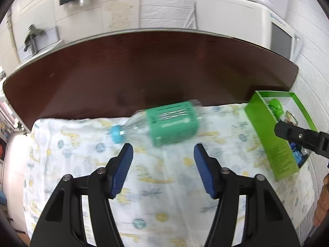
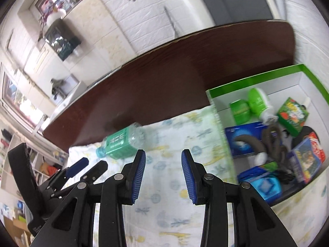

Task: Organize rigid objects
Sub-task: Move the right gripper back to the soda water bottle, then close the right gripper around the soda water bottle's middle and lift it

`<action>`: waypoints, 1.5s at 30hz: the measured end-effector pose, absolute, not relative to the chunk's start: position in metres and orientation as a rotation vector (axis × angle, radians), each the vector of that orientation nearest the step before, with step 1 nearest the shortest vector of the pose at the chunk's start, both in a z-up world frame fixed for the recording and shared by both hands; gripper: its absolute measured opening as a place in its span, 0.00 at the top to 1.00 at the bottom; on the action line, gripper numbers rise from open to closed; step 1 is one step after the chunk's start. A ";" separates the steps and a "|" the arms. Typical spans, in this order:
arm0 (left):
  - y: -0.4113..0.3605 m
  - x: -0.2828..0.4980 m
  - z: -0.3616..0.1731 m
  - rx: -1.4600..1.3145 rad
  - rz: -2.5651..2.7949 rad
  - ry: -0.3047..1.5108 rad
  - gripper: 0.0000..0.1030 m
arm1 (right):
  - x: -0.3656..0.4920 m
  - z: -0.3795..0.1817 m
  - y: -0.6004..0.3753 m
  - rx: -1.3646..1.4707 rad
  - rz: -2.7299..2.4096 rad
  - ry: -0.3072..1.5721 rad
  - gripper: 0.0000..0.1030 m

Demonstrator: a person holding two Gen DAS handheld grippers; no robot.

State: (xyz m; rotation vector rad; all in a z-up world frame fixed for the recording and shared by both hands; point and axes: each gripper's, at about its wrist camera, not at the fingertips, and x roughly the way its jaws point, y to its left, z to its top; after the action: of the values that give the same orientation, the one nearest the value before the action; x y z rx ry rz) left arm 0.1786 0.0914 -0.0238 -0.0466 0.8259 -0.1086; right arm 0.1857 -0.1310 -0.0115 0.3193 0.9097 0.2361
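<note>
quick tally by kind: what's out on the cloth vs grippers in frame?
Bottles lying on the cloth: 1, bottle
Boxes: 1, green box, filled with items
Grippers: 2, left gripper, right gripper, both empty
Total: 4

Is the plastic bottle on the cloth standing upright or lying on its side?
Lying on its side. The bottle rests lengthwise on the patterned cloth, its blue cap pointing sideways, not up.

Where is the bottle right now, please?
The bottle lies on its side on the patterned cloth, near the dark table's edge, left of the green box in both views.
</note>
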 end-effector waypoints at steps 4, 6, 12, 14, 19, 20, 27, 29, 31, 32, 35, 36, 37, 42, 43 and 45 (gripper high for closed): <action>0.118 0.183 -0.035 -0.092 -0.078 0.842 0.42 | 0.194 -0.022 -0.106 0.289 0.249 0.947 0.62; 0.129 0.186 -0.040 -0.119 -0.072 0.847 0.42 | 0.198 -0.028 -0.095 0.278 0.251 0.967 0.62; 0.148 0.196 -0.054 -0.151 -0.069 0.860 0.42 | 0.212 -0.038 -0.073 0.253 0.254 1.007 0.52; 0.154 0.201 -0.060 -0.163 -0.071 0.872 0.42 | 0.217 -0.040 -0.068 0.250 0.256 1.012 0.49; 0.172 0.213 -0.069 -0.226 -0.083 0.889 0.42 | 0.234 -0.045 -0.056 0.232 0.246 1.021 0.49; 0.174 0.214 -0.069 -0.232 -0.093 0.887 0.42 | 0.238 -0.045 -0.054 0.232 0.246 1.021 0.49; 0.172 0.226 -0.076 -0.156 -0.143 0.897 0.42 | 0.264 -0.054 -0.045 0.235 0.233 1.035 0.48; 0.173 0.230 -0.078 -0.145 -0.157 0.901 0.42 | 0.271 -0.058 -0.043 0.234 0.232 1.040 0.48; 0.173 0.234 -0.079 -0.142 -0.179 0.902 0.42 | 0.278 -0.062 -0.040 0.246 0.237 1.049 0.48; 0.172 0.236 -0.080 -0.144 -0.198 0.902 0.42 | 0.281 -0.065 -0.039 0.253 0.245 1.055 0.48; 0.167 0.242 -0.080 -0.128 -0.244 0.903 0.42 | 0.287 -0.074 -0.032 0.260 0.273 1.074 0.48; 0.163 0.243 -0.079 -0.116 -0.266 0.900 0.42 | 0.288 -0.074 -0.030 0.252 0.269 1.063 0.48; 0.160 0.243 -0.077 -0.096 -0.263 0.892 0.42 | 0.288 -0.073 -0.029 0.244 0.270 1.053 0.48; 0.150 0.244 -0.073 -0.009 -0.275 0.883 0.40 | 0.290 -0.072 -0.032 0.241 0.269 1.057 0.48; 0.150 0.245 -0.073 -0.009 -0.279 0.887 0.40 | 0.291 -0.071 -0.033 0.239 0.266 1.056 0.48; 0.152 0.244 -0.073 -0.011 -0.284 0.890 0.40 | 0.289 -0.069 -0.031 0.222 0.265 1.050 0.47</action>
State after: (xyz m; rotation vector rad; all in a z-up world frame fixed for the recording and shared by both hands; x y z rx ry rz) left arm 0.2441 0.1519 -0.0730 -0.0108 0.8899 -0.2840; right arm 0.2893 -0.0311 -0.0689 0.2220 1.0497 0.2646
